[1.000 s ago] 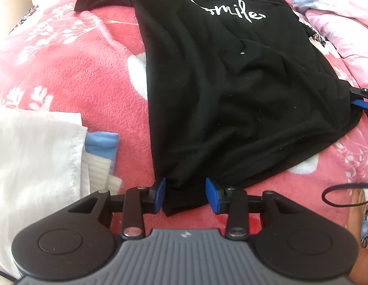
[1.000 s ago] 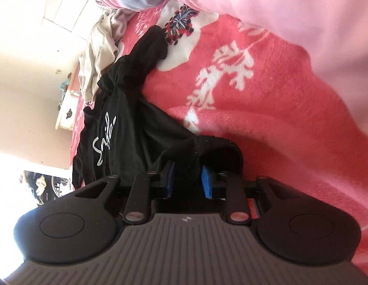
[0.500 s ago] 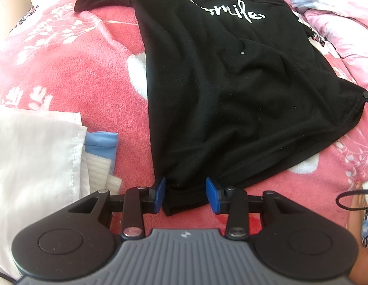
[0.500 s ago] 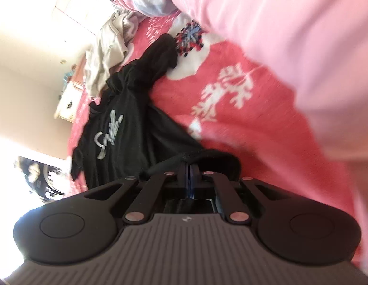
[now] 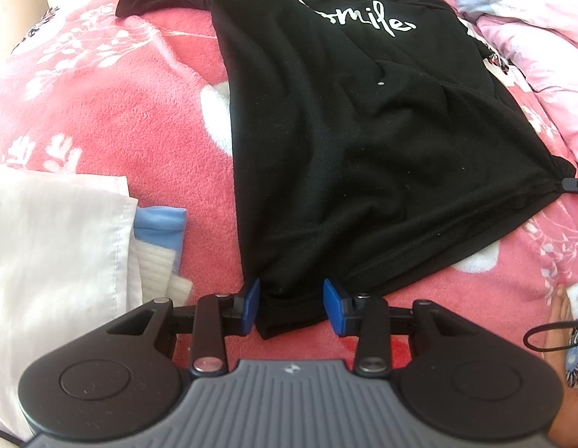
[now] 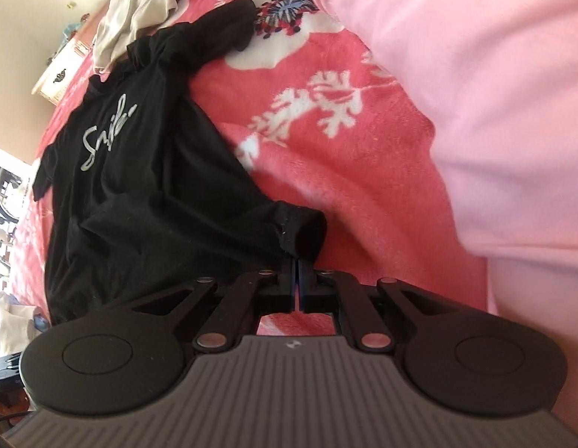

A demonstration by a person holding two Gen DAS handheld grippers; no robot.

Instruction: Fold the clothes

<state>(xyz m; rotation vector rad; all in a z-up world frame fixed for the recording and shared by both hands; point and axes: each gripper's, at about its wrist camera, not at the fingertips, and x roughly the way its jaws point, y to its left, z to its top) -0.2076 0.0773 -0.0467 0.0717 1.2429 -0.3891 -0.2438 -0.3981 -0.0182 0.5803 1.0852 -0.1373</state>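
Your left gripper (image 5: 291, 306) sat low over the bed with its blue fingers (image 5: 249, 304) spread on either side of the near hem corner of the black T-shirt (image 5: 363, 156); whether the pads pressed the cloth I could not tell. Just left of that gripper lay a folded white cloth (image 5: 53, 246), with a blue-and-cream piece (image 5: 160, 239) tucked against its edge. Your right gripper (image 6: 297, 280) had its fingers pressed together, pinching the bunched far hem corner of the shirt, and that corner stood lifted a little off the bedding. The T-shirt lay spread front-up on the red floral blanket (image 5: 139, 119), its white "Smile" script (image 5: 356, 18) toward the far end and one short sleeve stretched out to the far left. A pink quilt (image 6: 475, 93) was heaped along the shirt's right side, and a pale crumpled garment (image 6: 139, 3) lay beyond the collar.
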